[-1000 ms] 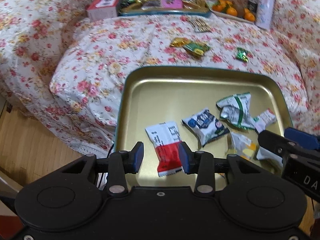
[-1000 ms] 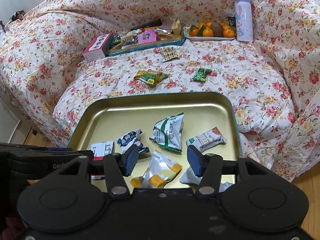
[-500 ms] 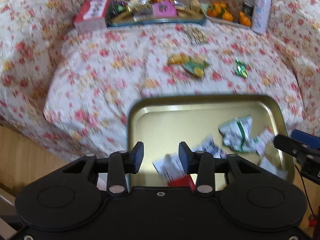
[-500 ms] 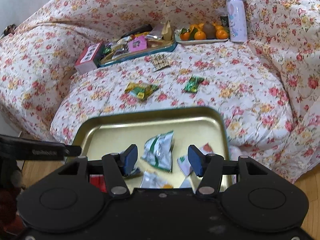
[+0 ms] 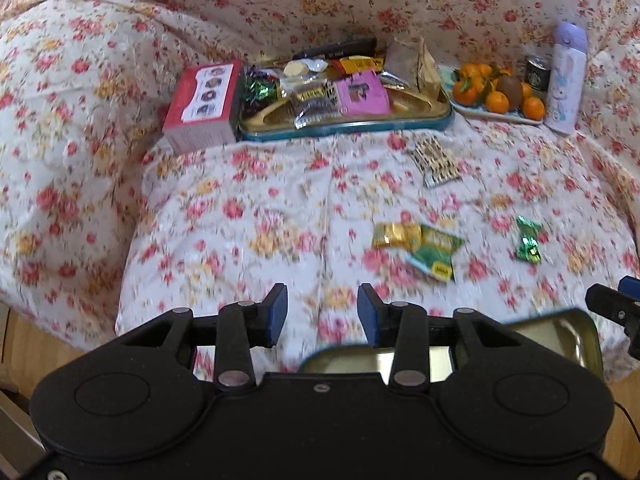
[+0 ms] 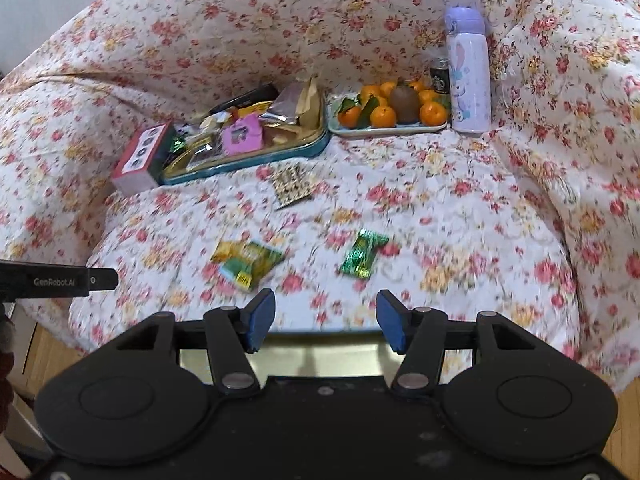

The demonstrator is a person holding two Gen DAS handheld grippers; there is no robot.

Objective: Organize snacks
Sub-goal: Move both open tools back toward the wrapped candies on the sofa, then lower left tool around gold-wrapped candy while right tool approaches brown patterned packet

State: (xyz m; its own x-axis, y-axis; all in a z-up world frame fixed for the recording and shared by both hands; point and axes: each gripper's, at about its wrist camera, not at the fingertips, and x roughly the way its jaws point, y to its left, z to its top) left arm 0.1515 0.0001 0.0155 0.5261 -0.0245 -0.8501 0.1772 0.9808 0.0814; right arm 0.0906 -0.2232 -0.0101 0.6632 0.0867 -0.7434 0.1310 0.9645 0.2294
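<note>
Loose snacks lie on the flowered sofa cover: a yellow-green packet (image 5: 424, 246) (image 6: 248, 260), a green wrapped candy (image 5: 528, 240) (image 6: 362, 254) and a patterned packet (image 5: 436, 160) (image 6: 291, 185). The gold tray's rim (image 5: 576, 324) (image 6: 320, 354) shows just under both grippers; its snacks are hidden. My left gripper (image 5: 322, 314) is open and empty above the tray's far edge. My right gripper (image 6: 326, 320) is open and empty, short of the green candy.
At the back stand a teal tray (image 5: 348, 128) (image 6: 248, 160) full of snacks, a red box (image 5: 202, 106) (image 6: 140, 158), a plate of oranges (image 5: 496, 94) (image 6: 388, 114) and a lilac bottle (image 5: 566, 78) (image 6: 468, 70). Wooden floor (image 5: 24, 344) lies left.
Both grippers have risen and tipped up toward the sofa. The gold tray and its snacks have dropped almost out of view. Both jaws stay open and empty.
</note>
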